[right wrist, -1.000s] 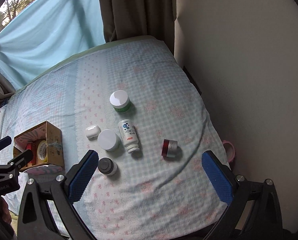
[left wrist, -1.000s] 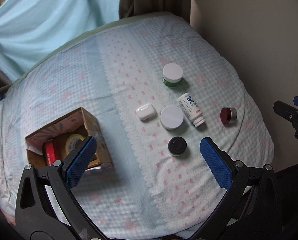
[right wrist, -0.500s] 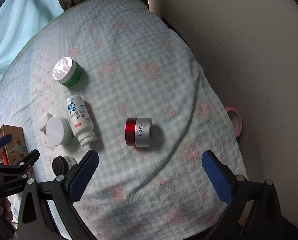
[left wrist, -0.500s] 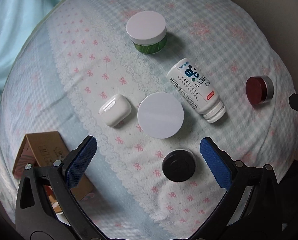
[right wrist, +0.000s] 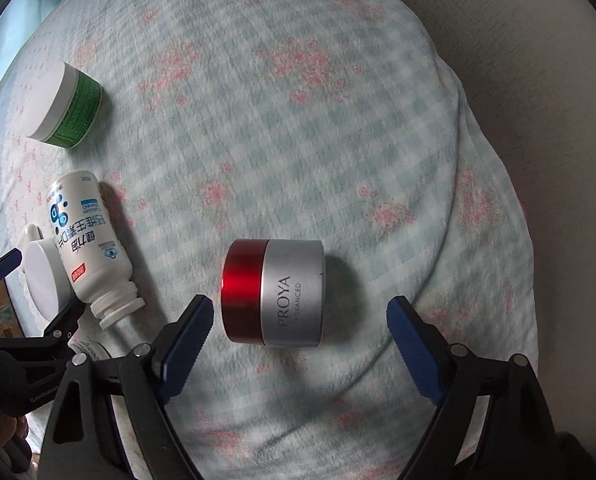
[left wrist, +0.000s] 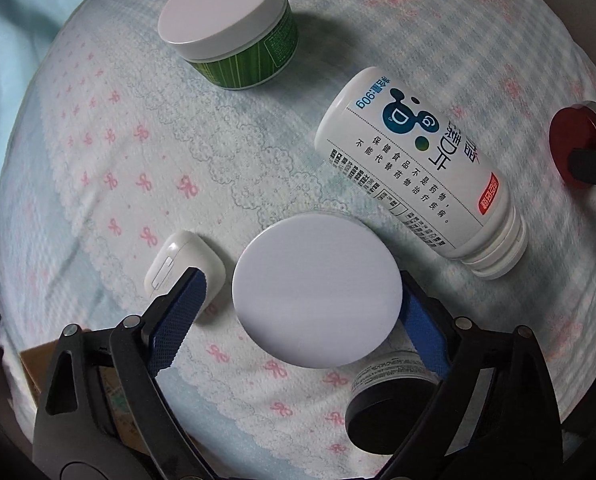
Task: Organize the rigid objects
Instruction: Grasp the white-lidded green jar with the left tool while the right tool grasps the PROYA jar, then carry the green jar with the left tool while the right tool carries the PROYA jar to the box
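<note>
Beside the white supplement bottle [left wrist: 417,168] that lies on its side on the pale blue checked cloth with pink bows [left wrist: 146,128], the round jar with a flat white lid [left wrist: 317,292] stands upright, touching or almost touching the bottle's neck end. The left gripper [left wrist: 301,304] points down over this jar, its blue pads on either side of the lid. Its jaws are closing with the jar between them; the right pad sits at the lid's rim, while a narrow gap shows at the left pad, so they are not pressing yet.

Farther from the bottle on that same side, just past the left pad, lies a small white earbud case [left wrist: 184,268]. Beyond the bottle's base stands a green jar with a white lid [left wrist: 230,24], well apart from it. Near the bottle's neck, below the white-lidded jar, a small black-capped jar [left wrist: 385,396] is partly hidden by the gripper's frame. A brown cardboard box [left wrist: 38,368] peeks out at the lower left edge.

On the bottle's other side, well apart from it, a red and silver cosmetic jar marked PROYA [right wrist: 274,294] lies on its side. The right gripper [right wrist: 298,320] points down at it, jaws closing, the jar between them but clear of both pads.
</note>
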